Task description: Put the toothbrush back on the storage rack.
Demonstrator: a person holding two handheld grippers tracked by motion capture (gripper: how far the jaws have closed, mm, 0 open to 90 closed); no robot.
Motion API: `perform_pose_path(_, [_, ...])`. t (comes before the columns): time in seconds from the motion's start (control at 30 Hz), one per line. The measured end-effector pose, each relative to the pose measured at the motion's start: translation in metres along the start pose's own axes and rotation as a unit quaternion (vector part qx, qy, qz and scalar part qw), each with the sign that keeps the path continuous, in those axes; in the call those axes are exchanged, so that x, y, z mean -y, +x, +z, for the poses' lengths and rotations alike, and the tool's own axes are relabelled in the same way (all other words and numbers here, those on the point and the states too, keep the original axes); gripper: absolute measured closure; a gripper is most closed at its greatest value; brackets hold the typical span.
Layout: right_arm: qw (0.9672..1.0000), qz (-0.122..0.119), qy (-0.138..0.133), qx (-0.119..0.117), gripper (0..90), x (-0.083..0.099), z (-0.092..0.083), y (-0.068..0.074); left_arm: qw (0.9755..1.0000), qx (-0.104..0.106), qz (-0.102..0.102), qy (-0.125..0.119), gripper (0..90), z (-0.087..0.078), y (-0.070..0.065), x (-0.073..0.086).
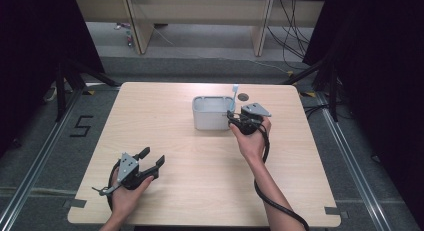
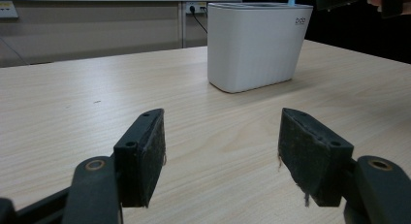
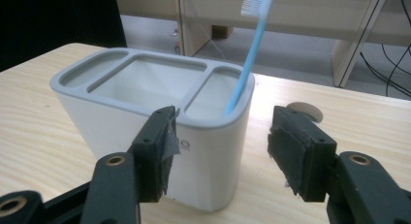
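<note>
- Toothbrush (image 3: 247,64): leans in holder's (image 3: 145,117) end compartment; lower handle hidden.
- Right claw (image 3: 220,146): released, near holder.
- Left claw (image 2: 220,156): released, empty, over worktop (image 1: 200,161).

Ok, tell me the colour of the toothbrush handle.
Light blue; the toothbrush shows best in the right gripper view, standing in the holder.

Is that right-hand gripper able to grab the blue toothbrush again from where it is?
Probably yes: the right gripper is open beside the holder, and the toothbrush sticks up unobstructed just beyond its jaws.
</note>
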State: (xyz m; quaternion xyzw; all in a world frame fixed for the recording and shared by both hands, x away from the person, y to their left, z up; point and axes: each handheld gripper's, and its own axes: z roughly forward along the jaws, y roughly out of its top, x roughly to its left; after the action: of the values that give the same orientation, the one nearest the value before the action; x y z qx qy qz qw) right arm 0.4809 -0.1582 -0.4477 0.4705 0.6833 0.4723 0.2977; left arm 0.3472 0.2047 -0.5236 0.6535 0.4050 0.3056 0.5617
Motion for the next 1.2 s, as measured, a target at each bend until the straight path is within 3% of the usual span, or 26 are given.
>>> perform_pose_path(0.03, [1.0000, -0.008, -0.001, -0.002, 42.6, 0.001, -0.002, -0.001, 1.0000, 0.000, 0.000, 0.000, 33.4, 0.000, 0.000, 0.000])
perform_pose_path(0.07, [1.0000, 0.001, 0.003, -0.001, 42.4, 0.002, -0.005, -0.001, 1.0000, 0.000, 0.000, 0.001, 33.4, 0.000, 0.000, 0.000])
perform_pose_path(0.1, [0.9999, -0.011, 0.001, -0.003, 42.2, 0.002, -0.007, -0.003, 1.0000, -0.001, 0.000, 0.001, 33.4, 0.000, 0.000, 0.000])
perform_pose_path(0.17, [0.9999, 0.006, 0.008, -0.009, 42.0, 0.005, -0.012, -0.003, 1.0000, -0.001, 0.001, 0.001, 33.5, 0.000, -0.001, 0.000])
perform_pose_path(0.23, [0.9999, -0.006, 0.008, -0.010, 42.0, 0.008, -0.016, -0.006, 1.0000, -0.001, 0.001, 0.001, 33.5, 0.000, -0.001, 0.000])
perform_pose_path(0.3, [0.9997, 0.006, 0.018, -0.016, 42.1, 0.012, -0.021, -0.006, 1.0000, -0.002, 0.001, 0.001, 33.5, 0.000, -0.001, 0.000])
perform_pose_path(0.5, [0.9995, -0.013, 0.023, -0.020, 42.2, 0.022, -0.032, -0.013, 1.0000, -0.004, 0.001, 0.002, 33.5, 0.000, -0.001, 0.000])
perform_pose_path(0.57, [0.9993, -0.001, 0.027, -0.026, 42.2, 0.024, -0.037, -0.015, 1.0000, -0.005, 0.000, 0.002, 33.5, 0.000, -0.001, 0.000])
perform_pose_path(0.63, [0.9991, -0.008, 0.032, -0.026, 42.2, 0.026, -0.042, -0.017, 1.0000, -0.005, -0.001, 0.001, 33.5, 0.000, -0.001, 0.000])
perform_pose_path(0.67, [0.9992, 0.004, 0.035, -0.021, 42.2, 0.028, -0.044, -0.015, 1.0000, -0.005, -0.001, 0.000, 33.5, 0.000, 0.000, 0.000])
perform_pose_path(0.7, [0.9990, -0.009, 0.038, -0.021, 42.2, 0.030, -0.047, -0.018, 1.0000, -0.005, -0.002, 0.000, 33.4, 0.000, 0.000, 0.000])
perform_pose_path(0.87, [0.9984, -0.010, 0.044, -0.033, 42.3, 0.041, -0.057, -0.018, 1.0000, -0.006, -0.001, 0.000, 33.4, 0.000, 0.000, 0.000])
perform_pose_path(0.9, [0.9978, -0.027, 0.049, -0.035, 42.3, 0.043, -0.059, -0.021, 1.0000, -0.006, -0.001, 0.000, 33.4, 0.000, 0.000, 0.000])
perform_pose_path(0.93, [0.9974, -0.026, 0.054, -0.039, 42.3, 0.045, -0.062, -0.021, 1.0000, -0.006, -0.001, 0.000, 33.4, 0.000, -0.001, 0.000])
perform_pose_path(0.97, [0.9975, -0.001, 0.057, -0.041, 42.3, 0.049, -0.064, -0.018, 1.0000, -0.006, -0.001, 0.000, 33.4, 0.000, 0.000, 0.000])
perform_pose_path(1.0, [0.9971, -0.013, 0.057, -0.049, 42.5, 0.051, -0.065, -0.020, 1.0000, -0.007, -0.001, 0.000, 33.4, 0.000, 0.000, 0.000])
perform_pose_path(1.03, [0.9973, -0.007, 0.059, -0.042, 42.6, 0.053, -0.068, -0.019, 1.0000, -0.007, -0.001, 0.000, 33.5, 0.000, 0.000, 0.000])
perform_pose_path(1.07, [0.9966, -0.021, 0.059, -0.053, 42.6, 0.055, -0.069, -0.021, 1.0000, -0.007, -0.001, -0.001, 33.4, 0.000, 0.000, 0.000])
perform_pose_path(1.13, [0.9966, -0.011, 0.064, -0.052, 42.6, 0.060, -0.073, -0.019, 1.0000, -0.007, -0.001, -0.001, 33.5, 0.000, 0.000, 0.000])
perform_pose_path(1.2, [0.9964, -0.025, 0.062, -0.052, 42.6, 0.065, -0.076, -0.021, 1.0000, -0.008, -0.002, -0.001, 33.5, 0.000, 0.000, 0.000])
